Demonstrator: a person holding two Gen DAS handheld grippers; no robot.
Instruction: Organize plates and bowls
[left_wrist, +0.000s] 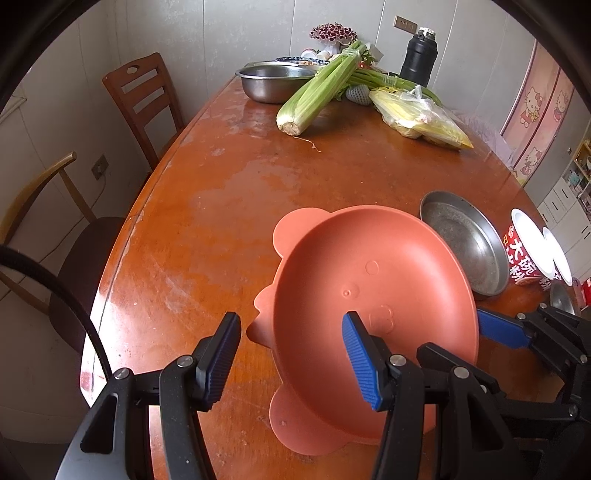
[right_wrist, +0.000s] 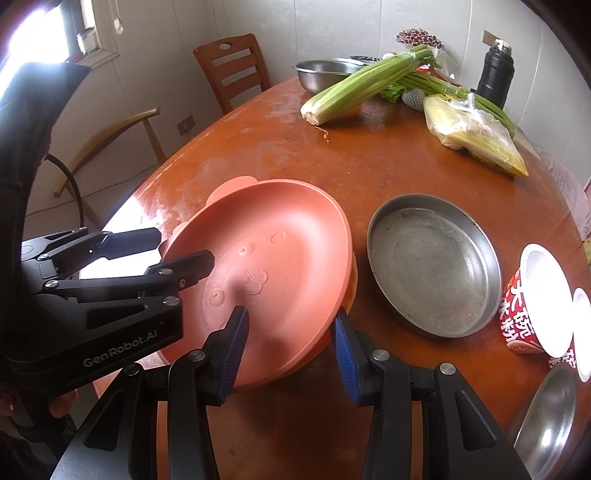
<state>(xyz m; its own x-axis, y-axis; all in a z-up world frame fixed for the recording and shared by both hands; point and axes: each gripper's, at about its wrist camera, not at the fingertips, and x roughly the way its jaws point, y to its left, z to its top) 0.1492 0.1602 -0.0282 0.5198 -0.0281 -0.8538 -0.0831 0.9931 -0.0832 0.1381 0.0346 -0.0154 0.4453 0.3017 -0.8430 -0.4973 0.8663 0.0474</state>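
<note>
A salmon-pink bear-shaped plate (left_wrist: 373, 295) (right_wrist: 269, 266) sits tilted on another pink plate (left_wrist: 295, 424) on the wooden table (left_wrist: 207, 221). My left gripper (left_wrist: 291, 363) (right_wrist: 184, 249) is open, its fingers straddling the tilted plate's left rim. My right gripper (right_wrist: 290, 341) is open around the plate's near right rim; one of its blue fingers (left_wrist: 502, 328) shows in the left wrist view. A round steel pan (right_wrist: 434, 264) (left_wrist: 465, 243) lies just right of the plates. Red paper bowls (right_wrist: 535, 314) (left_wrist: 532, 251) lie on their sides further right.
Celery (right_wrist: 362, 86), a steel mixing bowl (right_wrist: 325, 75), a bag of corn (right_wrist: 476, 136) and a black flask (right_wrist: 495, 72) stand at the table's far end. Another steel dish (right_wrist: 550, 424) lies at the near right. Chairs (left_wrist: 144, 103) stand along the left edge.
</note>
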